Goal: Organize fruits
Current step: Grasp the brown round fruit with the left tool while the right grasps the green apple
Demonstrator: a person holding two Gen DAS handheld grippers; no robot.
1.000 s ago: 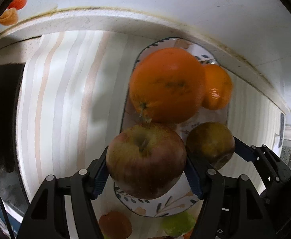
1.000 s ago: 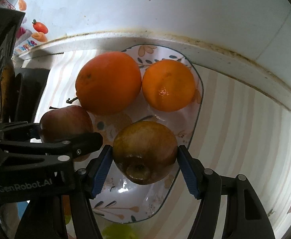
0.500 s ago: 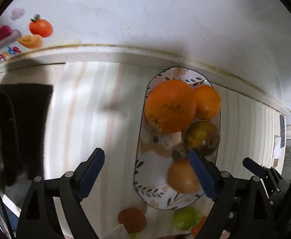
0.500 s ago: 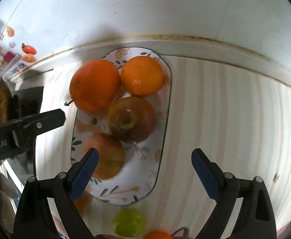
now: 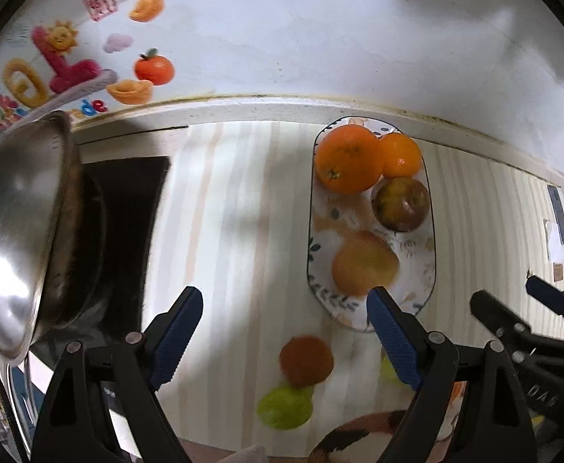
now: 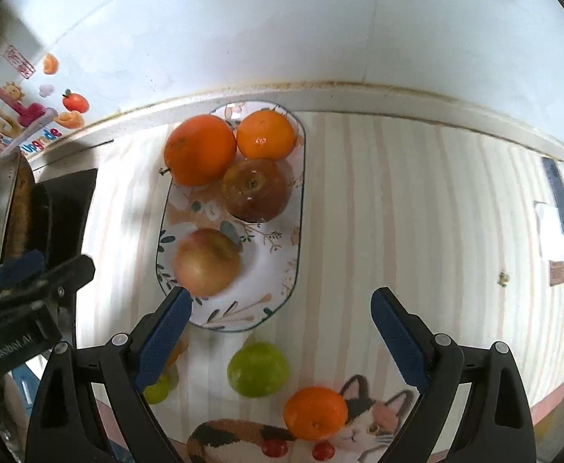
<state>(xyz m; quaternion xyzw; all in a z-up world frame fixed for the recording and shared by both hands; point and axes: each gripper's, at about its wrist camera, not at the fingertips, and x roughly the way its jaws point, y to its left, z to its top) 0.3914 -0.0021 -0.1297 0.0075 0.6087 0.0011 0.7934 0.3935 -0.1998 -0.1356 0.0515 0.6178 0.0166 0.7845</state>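
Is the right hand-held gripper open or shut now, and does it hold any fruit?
Open and empty. The right hand-held gripper has its blue pads spread wide, with only the striped tablecloth between them.

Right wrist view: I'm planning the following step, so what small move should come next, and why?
Probably lower the open right gripper toward the green fruit, nearest between its fingers. The plate holds two oranges and two apples, while that fruit and a small orange lie on the mat, off the plate.

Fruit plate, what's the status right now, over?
Left claw and right claw open, empty. Plate holds two oranges, two apples. Green fruit and small orange loose on table. Nothing blocking.
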